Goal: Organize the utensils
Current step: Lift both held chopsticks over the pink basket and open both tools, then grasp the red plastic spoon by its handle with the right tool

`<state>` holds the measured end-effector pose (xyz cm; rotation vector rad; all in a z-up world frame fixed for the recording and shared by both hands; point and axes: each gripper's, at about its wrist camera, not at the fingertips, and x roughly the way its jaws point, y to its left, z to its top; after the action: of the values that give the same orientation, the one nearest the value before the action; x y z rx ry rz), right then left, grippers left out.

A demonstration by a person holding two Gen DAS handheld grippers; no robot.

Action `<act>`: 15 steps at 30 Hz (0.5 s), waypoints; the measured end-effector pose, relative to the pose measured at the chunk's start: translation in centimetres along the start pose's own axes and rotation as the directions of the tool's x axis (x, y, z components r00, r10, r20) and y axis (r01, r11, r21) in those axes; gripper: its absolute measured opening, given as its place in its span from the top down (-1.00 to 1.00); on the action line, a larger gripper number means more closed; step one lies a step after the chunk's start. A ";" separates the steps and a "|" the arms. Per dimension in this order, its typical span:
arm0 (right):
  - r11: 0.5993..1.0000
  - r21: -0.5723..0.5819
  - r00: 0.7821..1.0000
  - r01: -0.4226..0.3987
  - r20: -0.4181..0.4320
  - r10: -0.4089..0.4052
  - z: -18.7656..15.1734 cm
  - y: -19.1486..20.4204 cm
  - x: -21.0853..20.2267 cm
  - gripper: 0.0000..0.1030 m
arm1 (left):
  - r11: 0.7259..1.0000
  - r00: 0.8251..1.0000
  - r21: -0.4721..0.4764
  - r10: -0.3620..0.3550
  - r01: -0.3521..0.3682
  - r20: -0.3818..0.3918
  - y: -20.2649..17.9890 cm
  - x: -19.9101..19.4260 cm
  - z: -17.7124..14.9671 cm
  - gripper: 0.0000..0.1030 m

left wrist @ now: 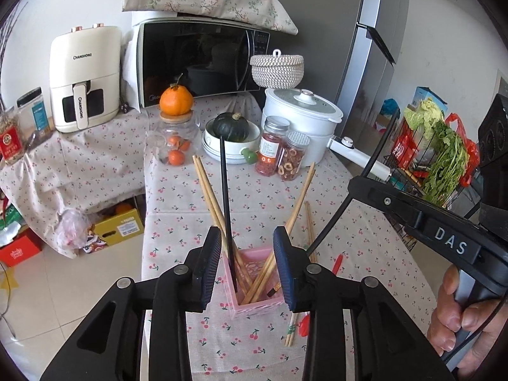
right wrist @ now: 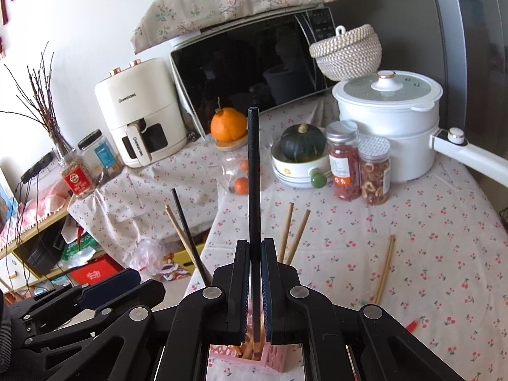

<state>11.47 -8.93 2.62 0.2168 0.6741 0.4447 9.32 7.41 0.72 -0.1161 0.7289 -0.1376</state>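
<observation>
A pink utensil holder [left wrist: 254, 298] stands on the cherry-print tablecloth and holds several wooden chopsticks [left wrist: 209, 197] and one black chopstick [left wrist: 226, 203]. My left gripper [left wrist: 247, 241] is open, its fingers either side of the holder's top. My right gripper [right wrist: 254, 250] is shut on a second black chopstick [right wrist: 253, 171], held upright with its lower end inside the pink holder [right wrist: 276, 362]. A loose wooden chopstick pair [right wrist: 384, 266] lies on the cloth to the right; it also shows in the left wrist view [left wrist: 309, 228]. A red utensil [left wrist: 337, 263] lies near it.
At the back stand a microwave [left wrist: 203, 60], an air fryer [left wrist: 84, 79], a white pot [right wrist: 387, 123] with a long handle, two spice jars [right wrist: 358, 165], a bowl with a green squash [right wrist: 300, 158] and a glass jar of oranges [left wrist: 173, 139]. A wire basket of greens [left wrist: 438, 158] is right.
</observation>
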 end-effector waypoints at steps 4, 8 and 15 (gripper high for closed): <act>0.999 0.027 0.999 -0.032 -0.015 0.033 -0.2 -0.7 0.6 0.82 | 1.000 0.999 -0.003 -0.002 0.002 -0.038 0.3 0.4 -0.7 0.08; 0.998 0.050 1.000 -0.027 0.006 0.027 0.2 -1.7 -0.6 0.35 | 1.000 0.997 0.009 -0.018 0.018 -0.077 0.1 0.6 -1.4 -0.13; 0.997 0.065 0.997 0.048 0.050 -0.051 0.1 -4.8 -3.5 -0.45 | 0.998 0.992 0.030 -0.045 0.049 -0.122 -0.4 0.3 -3.1 -0.45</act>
<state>10.66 -14.80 3.06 0.2702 0.6421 0.3694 7.42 6.79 -1.72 -0.0943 0.8448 -0.2030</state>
